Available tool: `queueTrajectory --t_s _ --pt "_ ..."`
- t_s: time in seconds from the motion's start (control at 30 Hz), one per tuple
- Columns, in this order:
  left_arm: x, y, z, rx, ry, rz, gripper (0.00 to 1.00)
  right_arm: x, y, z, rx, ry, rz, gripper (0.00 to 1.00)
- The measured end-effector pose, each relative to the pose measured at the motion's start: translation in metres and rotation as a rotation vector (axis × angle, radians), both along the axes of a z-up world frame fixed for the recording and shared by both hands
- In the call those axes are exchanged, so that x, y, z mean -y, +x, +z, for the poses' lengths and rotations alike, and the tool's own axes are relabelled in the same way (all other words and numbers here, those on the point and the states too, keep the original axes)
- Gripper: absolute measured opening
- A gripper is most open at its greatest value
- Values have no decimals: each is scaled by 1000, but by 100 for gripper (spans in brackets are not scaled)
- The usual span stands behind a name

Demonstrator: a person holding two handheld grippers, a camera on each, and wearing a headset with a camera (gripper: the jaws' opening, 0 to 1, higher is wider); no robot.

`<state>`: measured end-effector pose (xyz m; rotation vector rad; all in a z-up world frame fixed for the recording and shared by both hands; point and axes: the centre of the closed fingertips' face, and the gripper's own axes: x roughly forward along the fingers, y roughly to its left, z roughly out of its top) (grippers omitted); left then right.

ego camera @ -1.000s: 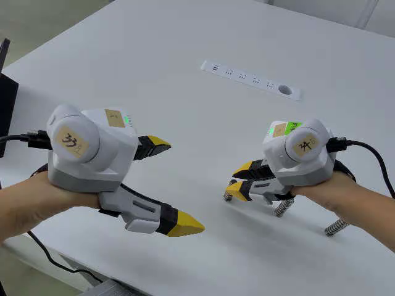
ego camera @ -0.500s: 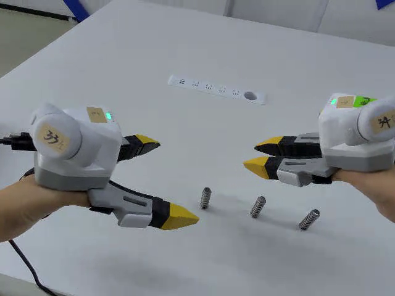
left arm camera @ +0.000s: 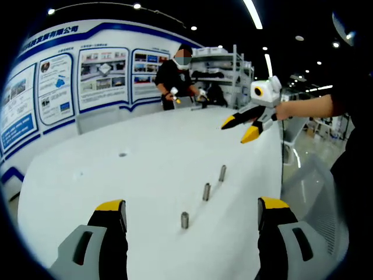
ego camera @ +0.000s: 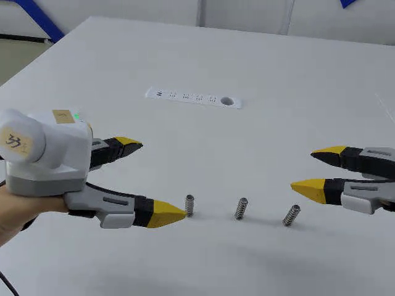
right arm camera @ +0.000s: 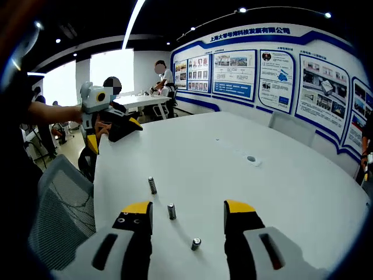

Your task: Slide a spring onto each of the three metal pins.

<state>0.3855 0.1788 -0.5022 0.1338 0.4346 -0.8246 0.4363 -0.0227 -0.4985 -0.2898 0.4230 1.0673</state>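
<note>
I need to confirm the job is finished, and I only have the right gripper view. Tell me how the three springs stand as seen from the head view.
Observer: They stand in a row, apart from each other. The left spring looks upright, the middle spring leans slightly, and the right spring leans most.
Operator: Report my right tool from outside.
Observer: The left gripper view shows the right tool open, with nothing between its yellow tips.
Operator: Give me the left tool's aim.
Observer: Its own view shows the left tool open, with the springs lined up ahead between its jaws and none of them touched.
</note>
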Motion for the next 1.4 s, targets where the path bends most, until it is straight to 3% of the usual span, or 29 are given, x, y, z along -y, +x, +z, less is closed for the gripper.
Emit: queueTrajectory --t_s 0.13,0.23,0.43,0.8,1.0,1.4 --pt "1 -5 1 1 3 -17 97 14 -6 0 7 6 -14 60" --pt "-2 -7 -1 -4 18 -12 98 24 -9 -3 12 -14 -31 76" --pt "-5 -10 1 -7 12 0 100 26 -19 -8 -1 -41 7 85" --pt "-1 -13 0 -7 11 3 99 25 -21 -5 0 -55 12 84" --pt "-3 -11 3 1 4 11 100 27 -18 -2 -6 -32 -8 84" --pt "-5 -14 -1 -10 22 5 98 21 -25 -3 -3 -42 14 84"
